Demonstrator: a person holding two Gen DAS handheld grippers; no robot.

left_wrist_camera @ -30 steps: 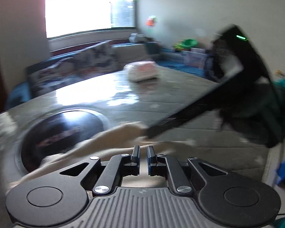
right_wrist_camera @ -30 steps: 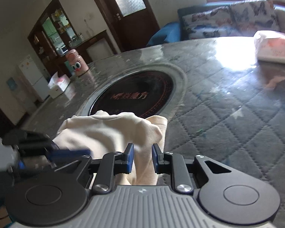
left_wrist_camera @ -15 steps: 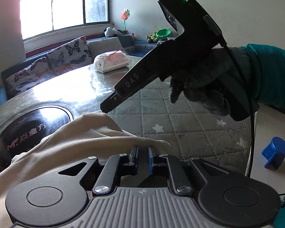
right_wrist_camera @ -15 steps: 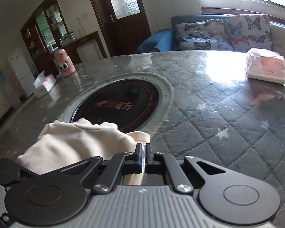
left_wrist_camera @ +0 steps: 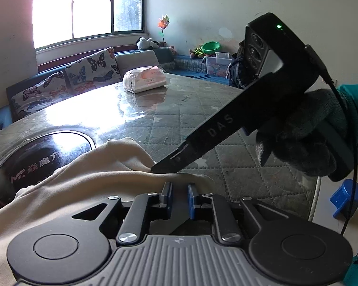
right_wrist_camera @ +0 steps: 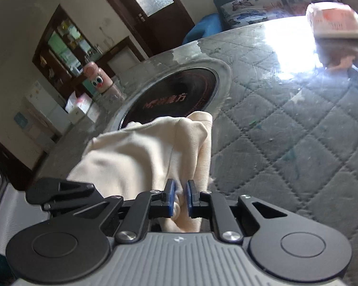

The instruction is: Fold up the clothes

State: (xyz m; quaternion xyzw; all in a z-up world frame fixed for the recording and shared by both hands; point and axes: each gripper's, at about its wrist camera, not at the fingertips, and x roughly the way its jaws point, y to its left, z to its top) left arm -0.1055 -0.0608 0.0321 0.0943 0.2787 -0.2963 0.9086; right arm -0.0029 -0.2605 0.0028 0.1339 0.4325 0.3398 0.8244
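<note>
Cream cloth (right_wrist_camera: 140, 157) lies ahead-left of the right claw (right_wrist_camera: 180, 196), apparently pinching its corner; left claw (left_wrist_camera: 180, 196) slightly parted, empty.

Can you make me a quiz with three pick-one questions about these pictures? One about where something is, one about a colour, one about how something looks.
1. Where is the tissue pack? A on the table; B on the floor; C on a chair.
2. What colour is the garment? A red; B cream; C green.
3. How does the garment look? A hanging up; B folded flat; C crumpled.
Answers: 1 A, it lies on the far tabletop. 2 B, the cloth is pale cream. 3 C, it sits in bumpy folds.
</note>
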